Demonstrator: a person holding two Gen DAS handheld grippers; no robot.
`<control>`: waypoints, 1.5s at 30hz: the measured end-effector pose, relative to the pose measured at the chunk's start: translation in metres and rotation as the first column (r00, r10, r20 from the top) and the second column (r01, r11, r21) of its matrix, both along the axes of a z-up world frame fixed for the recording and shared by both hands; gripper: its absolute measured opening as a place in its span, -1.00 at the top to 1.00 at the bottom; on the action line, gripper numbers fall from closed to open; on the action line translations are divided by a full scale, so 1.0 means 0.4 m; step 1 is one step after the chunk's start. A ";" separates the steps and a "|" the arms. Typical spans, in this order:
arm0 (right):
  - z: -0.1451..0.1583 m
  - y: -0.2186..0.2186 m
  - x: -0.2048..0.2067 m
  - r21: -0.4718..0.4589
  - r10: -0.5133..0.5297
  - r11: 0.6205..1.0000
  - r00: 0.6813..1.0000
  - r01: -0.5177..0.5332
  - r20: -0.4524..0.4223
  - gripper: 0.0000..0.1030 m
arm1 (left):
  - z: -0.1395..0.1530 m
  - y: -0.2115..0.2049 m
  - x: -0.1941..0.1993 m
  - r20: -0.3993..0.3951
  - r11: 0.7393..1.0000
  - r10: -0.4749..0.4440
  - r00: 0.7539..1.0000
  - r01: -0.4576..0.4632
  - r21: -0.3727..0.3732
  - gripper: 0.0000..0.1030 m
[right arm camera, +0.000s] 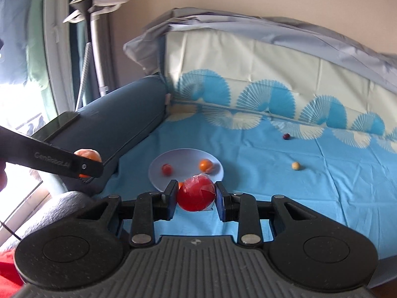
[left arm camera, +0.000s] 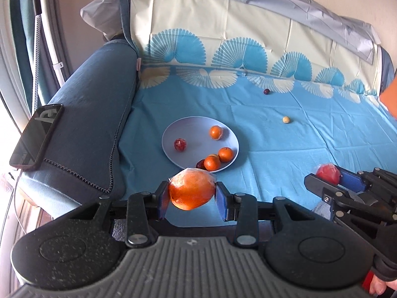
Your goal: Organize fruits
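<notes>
Hovering short of the plate (left arm camera: 173,134) on the sofa, a film-wrapped orange (left arm camera: 191,189) is being clamped by the left gripper (left arm camera: 192,198) and a wrapped red fruit (right arm camera: 196,197) by the right gripper (right arm camera: 196,200), so slippery film is risking either being dropped.

- On my left wrist view, my left gripper (left arm camera: 191,196) is clamped on a wrapped fruit (left arm camera: 191,189), just in front of the plate (left arm camera: 196,126).
- My right gripper (left arm camera: 330,177) sits off to the right of it, clamped on a second fruit (left arm camera: 328,172).
- The plate lies on the sheet (left arm camera: 285,154), near the armrest (left arm camera: 96,124) on the left.
- In the plate: one small fruit (left arm camera: 180,144) at the left, one (left arm camera: 216,132) at the back, a cluster (left arm camera: 218,159) at the front right rim.
- Two loose fruits lie on the sheet behind and right of the plate, well apart from it: the nearer one (left arm camera: 286,119), the farther one (left arm camera: 266,91).
- A phone (left arm camera: 37,136) lies on the armrest.
- The backrest (left arm camera: 248,32) stands behind everything.
</notes>
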State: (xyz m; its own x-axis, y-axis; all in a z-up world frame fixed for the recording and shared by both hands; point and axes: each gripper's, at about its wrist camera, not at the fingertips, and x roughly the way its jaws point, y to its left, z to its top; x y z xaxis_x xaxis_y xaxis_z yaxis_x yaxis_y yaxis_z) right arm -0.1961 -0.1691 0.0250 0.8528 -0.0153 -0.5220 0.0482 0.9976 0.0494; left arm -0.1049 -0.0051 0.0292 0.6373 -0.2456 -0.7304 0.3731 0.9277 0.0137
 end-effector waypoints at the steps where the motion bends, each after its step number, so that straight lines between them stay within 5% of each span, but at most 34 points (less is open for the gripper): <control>1: 0.005 0.006 -0.002 -0.007 0.005 1.000 1.000 -0.005 0.004 0.36 | 0.002 0.005 -0.006 0.003 1.000 0.004 1.000 -0.004 -0.007 0.16; 45: -0.003 0.019 0.035 -0.034 0.017 0.999 0.999 -0.019 -0.044 0.36 | -0.023 0.025 0.051 -0.032 0.999 0.025 0.999 -0.026 -0.035 0.16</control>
State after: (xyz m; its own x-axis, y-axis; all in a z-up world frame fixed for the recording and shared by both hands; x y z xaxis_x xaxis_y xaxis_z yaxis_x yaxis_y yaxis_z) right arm -0.1823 -0.1613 0.0239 0.8297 -0.0184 -0.5579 0.0314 0.9994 0.0137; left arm -0.0843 0.0048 0.0199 0.6206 -0.2556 -0.7413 0.3493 0.9365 -0.0304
